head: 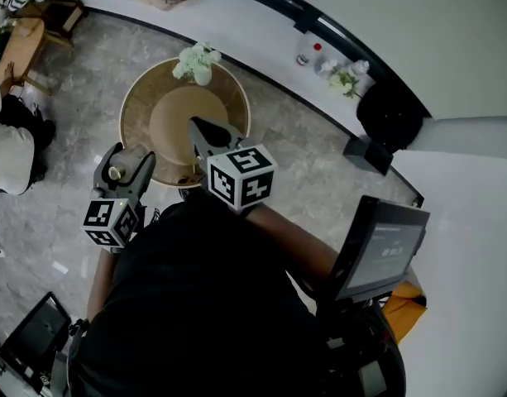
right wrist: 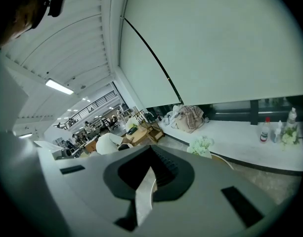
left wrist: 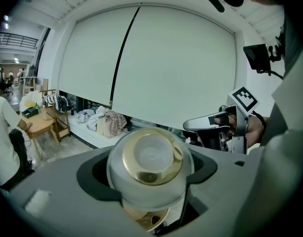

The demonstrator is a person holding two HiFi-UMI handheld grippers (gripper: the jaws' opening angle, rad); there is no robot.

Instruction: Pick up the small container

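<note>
Over the near edge of the round table (head: 137,106), the left gripper (head: 125,164) is pinching the small container (left wrist: 150,168) across its rounded body, gold-rimmed mouth turned toward that gripper's camera. It looks glossy and hard, probably light but slick and chippable, so I'd call the belly below the rim the safest hold, with modest squeeze. The right gripper (head: 205,135) hangs above the tabletop, its jaws pressed together on nothing. A vase of flowers (head: 198,61) stands at the far rim.
</note>
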